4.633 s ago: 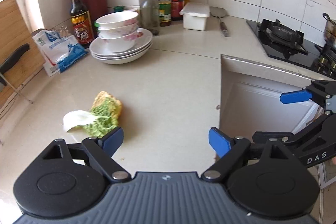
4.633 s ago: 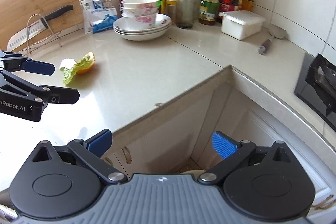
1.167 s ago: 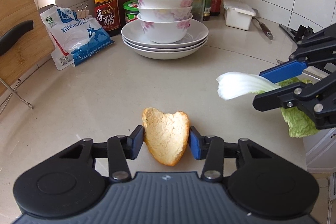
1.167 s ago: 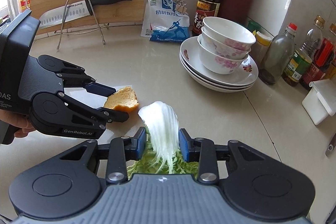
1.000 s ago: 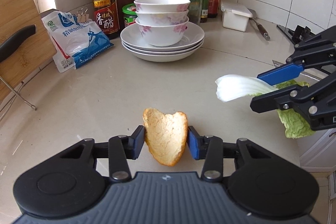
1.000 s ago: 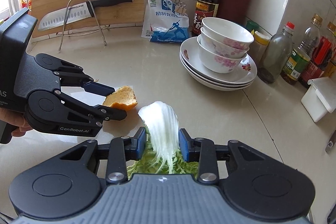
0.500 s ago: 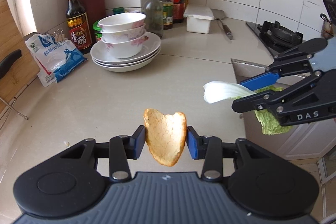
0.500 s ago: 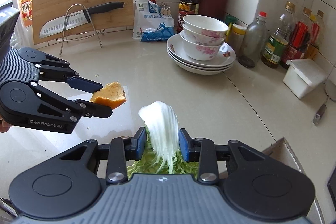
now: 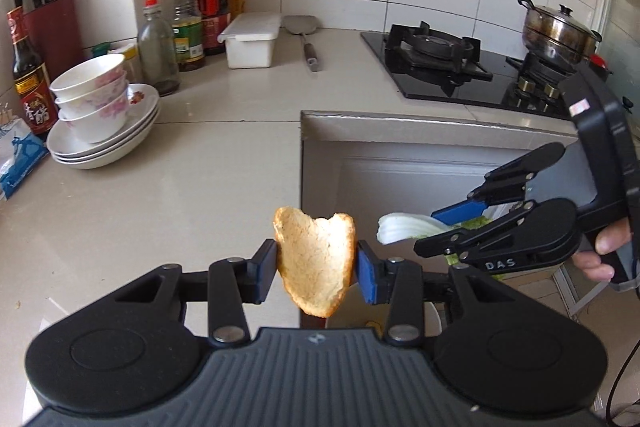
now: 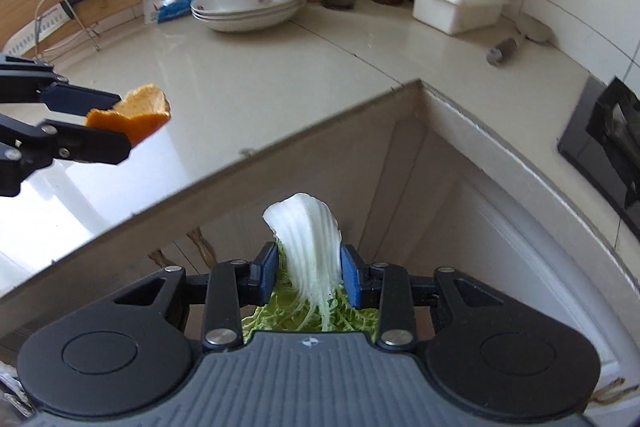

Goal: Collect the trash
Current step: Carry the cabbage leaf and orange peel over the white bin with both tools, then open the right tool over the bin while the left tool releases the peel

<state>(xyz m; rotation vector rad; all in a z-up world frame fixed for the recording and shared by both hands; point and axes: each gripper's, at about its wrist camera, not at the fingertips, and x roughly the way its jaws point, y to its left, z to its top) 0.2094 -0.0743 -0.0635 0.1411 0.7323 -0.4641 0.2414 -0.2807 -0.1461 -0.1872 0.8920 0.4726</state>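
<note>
While hanging past countertop (image 9: 224, 163) edge over cabinet corner: no bin clearly in view, so early release would drop scraps on floor. Right gripper (image 10: 308, 273) tilted down, clamped on cabbage leaf (image 10: 308, 247); limp leaf could slip. Left gripper (image 9: 316, 269) angled down, pinching orange peel (image 9: 316, 263) by edges; curved rind could pop free.

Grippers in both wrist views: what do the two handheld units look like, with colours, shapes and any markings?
Both look alike: the left gripper and right gripper have matte black linkage arms with silver pivot pins, round black side housings and a ribbed dark grey centre plate bearing a small logo. The fingers end in blue pads. Seen from the left wrist view, the right unit's side reads "DAS" and a bare hand grips its black handle.
</note>
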